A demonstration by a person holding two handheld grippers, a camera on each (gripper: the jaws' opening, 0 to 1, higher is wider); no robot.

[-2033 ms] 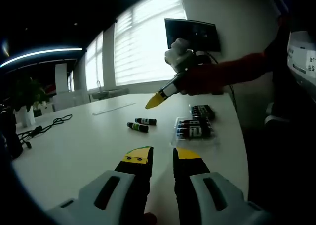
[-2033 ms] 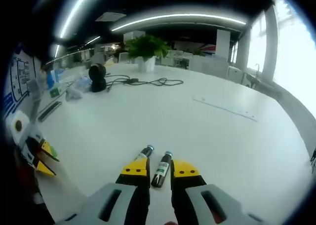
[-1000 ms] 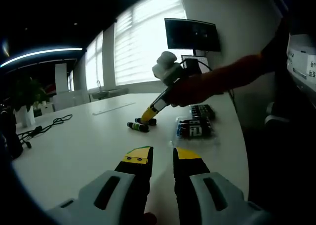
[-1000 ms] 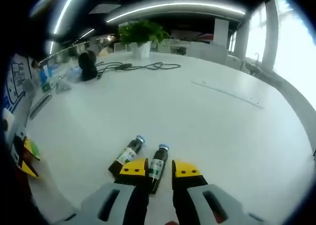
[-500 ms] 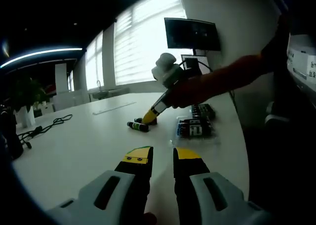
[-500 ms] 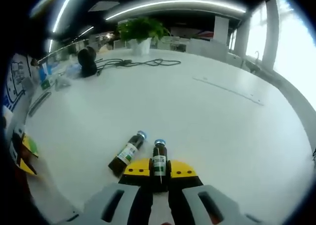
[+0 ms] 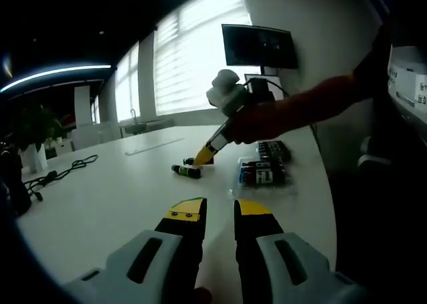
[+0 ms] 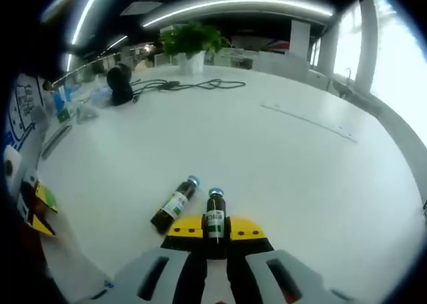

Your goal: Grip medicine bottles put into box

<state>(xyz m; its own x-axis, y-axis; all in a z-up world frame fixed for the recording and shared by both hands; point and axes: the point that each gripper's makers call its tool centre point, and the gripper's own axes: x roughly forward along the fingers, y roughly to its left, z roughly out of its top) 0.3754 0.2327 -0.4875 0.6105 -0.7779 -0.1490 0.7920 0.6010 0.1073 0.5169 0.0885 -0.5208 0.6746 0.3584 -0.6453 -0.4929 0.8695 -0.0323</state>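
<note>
- Under both grippers: broad white table (image 7: 100,197), running well ahead of the jaws in each view.
- Far ahead of the right gripper (image 8: 215,229), at the table's back edge: potted plant (image 8: 190,44), a black cable (image 8: 193,86) and a dark round device (image 8: 120,84); the right gripper view alone gives these clearly.
- Ahead and right of the left gripper (image 7: 219,209): clear box (image 7: 263,175) on the table with dark bottles lying in it; a second dark batch (image 7: 273,149) just behind. Both come from the left gripper view.
- Left gripper: jaws spread with a gap between the yellow tips, nothing in them, low over the table.
- Right gripper, also seen from the left gripper view ahead of the left jaws, held by a red-sleeved arm (image 7: 313,104): tips down near the table, beside the box.
- Right gripper jaws pinch a medicine bottle (image 8: 215,217), blue cap pointing forward, green label up.
- Just left of those jaws: second bottle (image 8: 175,204) lying on the table, apart from the held one; the left gripper view shows it near the yellow tips.
</note>
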